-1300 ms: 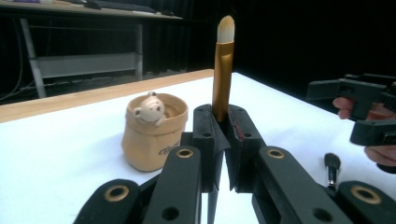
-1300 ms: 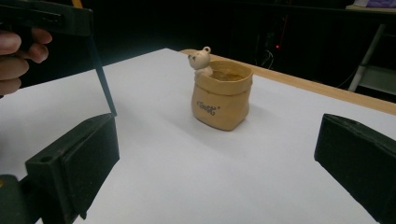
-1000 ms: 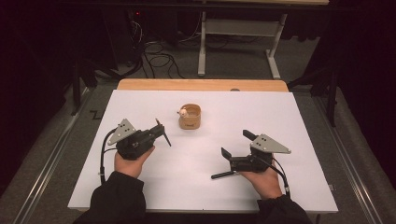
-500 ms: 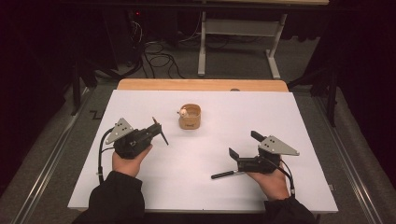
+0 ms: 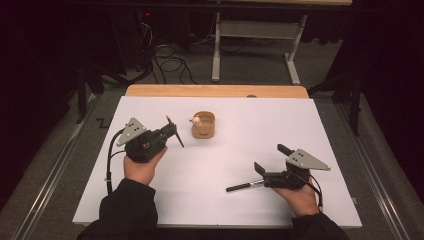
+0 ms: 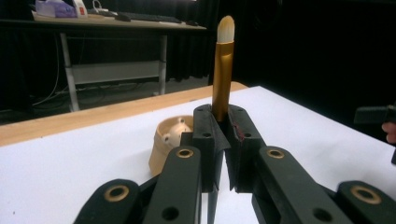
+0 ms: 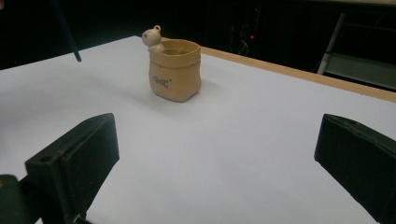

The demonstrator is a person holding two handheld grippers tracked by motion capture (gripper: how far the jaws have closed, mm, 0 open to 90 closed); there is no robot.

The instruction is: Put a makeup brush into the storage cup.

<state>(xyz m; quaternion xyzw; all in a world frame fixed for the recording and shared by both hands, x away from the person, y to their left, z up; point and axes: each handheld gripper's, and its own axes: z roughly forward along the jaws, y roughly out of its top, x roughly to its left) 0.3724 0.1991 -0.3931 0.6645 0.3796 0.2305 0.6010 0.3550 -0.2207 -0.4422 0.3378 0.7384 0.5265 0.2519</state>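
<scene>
1. Nearest the person, the right hand-held gripper (image 5: 270,161) rests low over the white tabletop (image 5: 225,165), jaws spread wide with nothing between them. A dark pen-like stick (image 5: 243,186) lies on the sheet just to its left; whether it touches the gripper is hard to tell from above.

2. A little further in, the left hand-held gripper (image 6: 223,140) is clamped tight on a makeup brush (image 6: 222,70). In its own view the gold ferrule and pale bristle tip stand up out of the jaws, while the dark handle runs down below them.

3. Beyond both sits the target, a small tan sack-shaped pot (image 5: 203,125) with a little bear figure (image 7: 152,36) on its rim. It stands upright near the middle of the tabletop, apart from both grippers.

4. The step in hand looks like carrying the brush to the pot and dropping it in. To do it well:
   - lift the brush clear of the rim before moving across;
   - bring the handle end over the open mouth, away from the bear;
   - keep the brush near upright so it slides in rather than tipping the light pot;
   - release only once the lower end is well inside.

5. The free right gripper could steady the pot's wall if it shifts.
</scene>
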